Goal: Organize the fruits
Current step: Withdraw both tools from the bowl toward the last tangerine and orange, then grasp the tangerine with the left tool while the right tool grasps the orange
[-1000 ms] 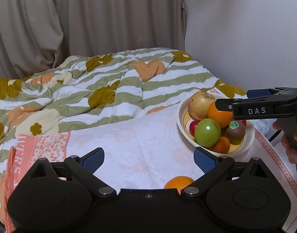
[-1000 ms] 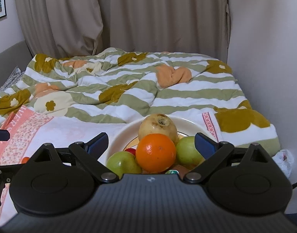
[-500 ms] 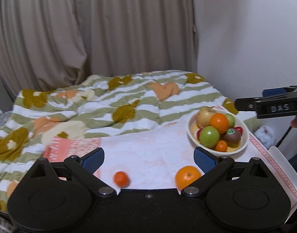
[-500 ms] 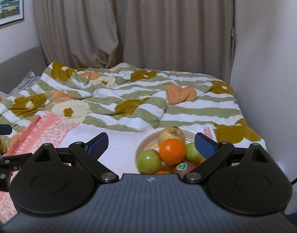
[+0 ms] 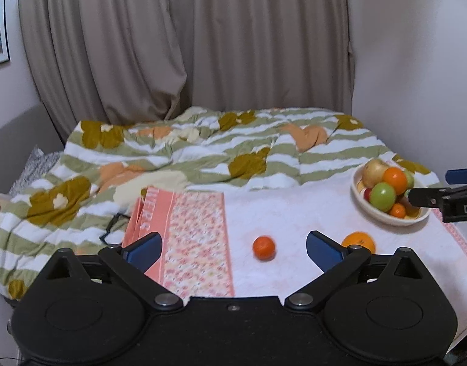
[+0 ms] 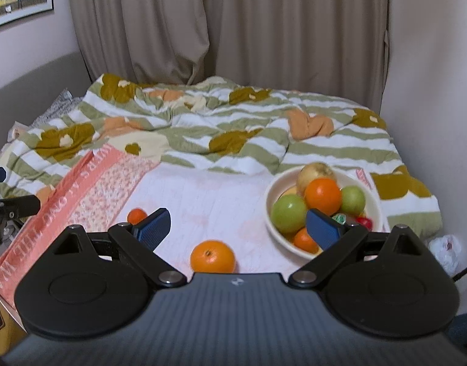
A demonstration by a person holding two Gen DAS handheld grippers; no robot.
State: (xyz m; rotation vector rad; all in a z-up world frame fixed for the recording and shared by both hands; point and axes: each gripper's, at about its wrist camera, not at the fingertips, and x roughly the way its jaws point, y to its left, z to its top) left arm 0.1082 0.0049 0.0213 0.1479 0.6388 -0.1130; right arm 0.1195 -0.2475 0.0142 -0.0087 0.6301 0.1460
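Hovering wide open and empty, the left claw [image 5: 233, 248] and right claw [image 6: 238, 224] face two loose fruits: the orange [image 6: 212, 256] at lower centre should go first into the bowl [image 6: 271, 196] at right, lowered gently to avoid dislodging the piled fruit; the mandarin [image 5: 264, 247] lies beside it.

- bowl [image 6: 374, 204]: glossy cream ceramic look
- oranges, e.g. loose orange [image 6: 212, 256]: shiny dimpled peel
- green apple [image 6: 288, 213]: smooth, glossy
- quilt [image 5: 203, 155]: soft matt cloth
- white cloth [image 5: 294, 213]: matt, faintly textured
- left gripper [image 5: 233, 248]: matt black plastic, blue ribbed pads [image 5: 143, 250], metal pivots
- curtain [image 6: 233, 27]: matt fabric
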